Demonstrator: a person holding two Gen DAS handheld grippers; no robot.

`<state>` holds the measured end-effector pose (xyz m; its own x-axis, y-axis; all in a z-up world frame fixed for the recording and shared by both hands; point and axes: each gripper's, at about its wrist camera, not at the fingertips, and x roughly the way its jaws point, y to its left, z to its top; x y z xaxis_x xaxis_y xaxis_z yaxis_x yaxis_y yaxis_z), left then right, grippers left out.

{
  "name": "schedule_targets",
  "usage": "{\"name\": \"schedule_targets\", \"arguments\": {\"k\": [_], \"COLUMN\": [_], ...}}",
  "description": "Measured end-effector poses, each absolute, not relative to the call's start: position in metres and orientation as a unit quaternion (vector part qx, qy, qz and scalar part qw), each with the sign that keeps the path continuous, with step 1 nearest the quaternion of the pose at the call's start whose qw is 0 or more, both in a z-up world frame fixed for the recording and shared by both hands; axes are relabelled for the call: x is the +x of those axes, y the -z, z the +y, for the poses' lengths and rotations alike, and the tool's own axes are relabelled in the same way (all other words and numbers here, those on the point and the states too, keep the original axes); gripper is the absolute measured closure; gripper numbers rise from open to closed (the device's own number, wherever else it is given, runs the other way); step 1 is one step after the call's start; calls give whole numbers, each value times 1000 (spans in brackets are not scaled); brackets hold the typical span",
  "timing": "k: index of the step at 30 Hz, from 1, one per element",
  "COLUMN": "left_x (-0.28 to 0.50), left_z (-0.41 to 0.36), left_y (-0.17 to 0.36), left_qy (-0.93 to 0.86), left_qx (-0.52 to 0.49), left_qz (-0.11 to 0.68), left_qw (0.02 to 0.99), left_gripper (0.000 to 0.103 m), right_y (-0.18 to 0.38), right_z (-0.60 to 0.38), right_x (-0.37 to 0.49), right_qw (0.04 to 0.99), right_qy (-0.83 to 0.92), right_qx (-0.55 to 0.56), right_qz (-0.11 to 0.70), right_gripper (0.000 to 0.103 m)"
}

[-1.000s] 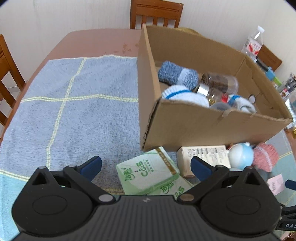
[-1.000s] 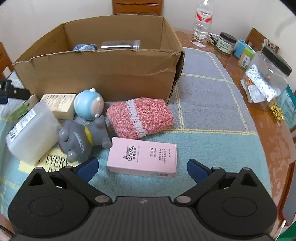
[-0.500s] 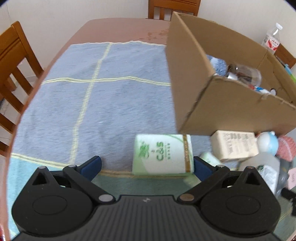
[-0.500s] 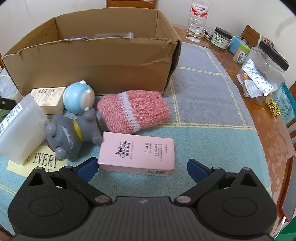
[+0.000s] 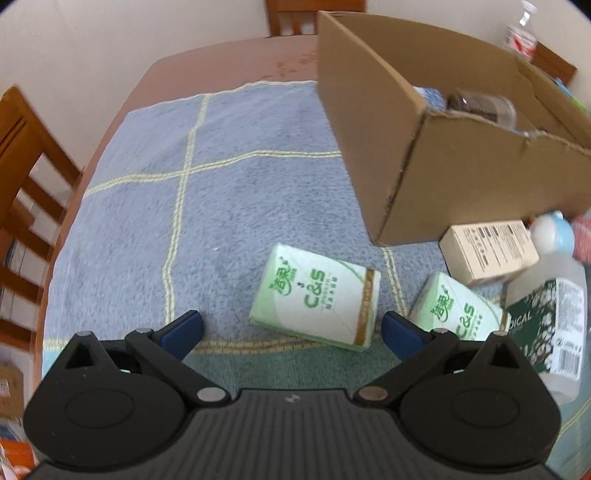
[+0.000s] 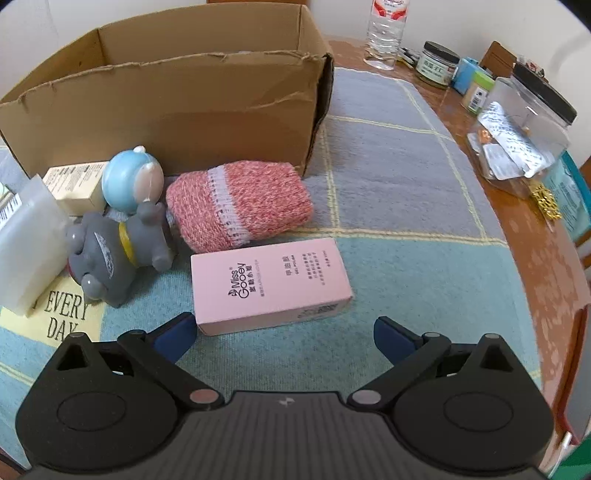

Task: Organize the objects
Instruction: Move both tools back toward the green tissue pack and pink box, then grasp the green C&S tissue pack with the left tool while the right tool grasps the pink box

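Note:
A cardboard box [image 5: 436, 147] [image 6: 177, 110] holds socks and a jar. My left gripper [image 5: 291, 328] is open and empty, low over the cloth, with a green tissue pack [image 5: 317, 295] just ahead between its fingers. A second tissue pack [image 5: 458, 310], a beige carton [image 5: 487, 251] and a clear bottle [image 5: 554, 317] lie to its right. My right gripper [image 6: 282, 336] is open and empty, with a pink box [image 6: 269, 284] just ahead of it. Beyond lie a pink sock roll [image 6: 240, 203], a grey toy [image 6: 118, 247] and a blue figure [image 6: 133, 181].
A blue checked cloth [image 5: 229, 192] covers the wooden table. Wooden chairs [image 5: 26, 177] stand at the left and far side. A water bottle [image 6: 386, 33], jars [image 6: 437, 70] and a clear lidded container [image 6: 524, 125] stand along the right table edge.
My left gripper has swung left and back from the box, bringing the tissue pack between its fingers. My right gripper has moved closer to the pink box.

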<state>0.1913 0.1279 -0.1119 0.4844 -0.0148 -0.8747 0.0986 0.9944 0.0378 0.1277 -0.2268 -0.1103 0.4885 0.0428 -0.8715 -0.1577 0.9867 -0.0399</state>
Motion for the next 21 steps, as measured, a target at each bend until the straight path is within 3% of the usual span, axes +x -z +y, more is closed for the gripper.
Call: {"name": "schedule_targets", "arguments": {"k": [21], "left_x": [200], "left_z": [123], "left_y": [117], "left_qy": [103], "left_qx": [71], "left_qz": [479], "left_qw": [869], "left_gripper": [1], "right_y": [112], "right_z": [-232], "right_x": [125], "right_qw": [871], "right_qy": [-79], "right_qx": [-48], "right_qz": [483], "right_gripper": [0]}}
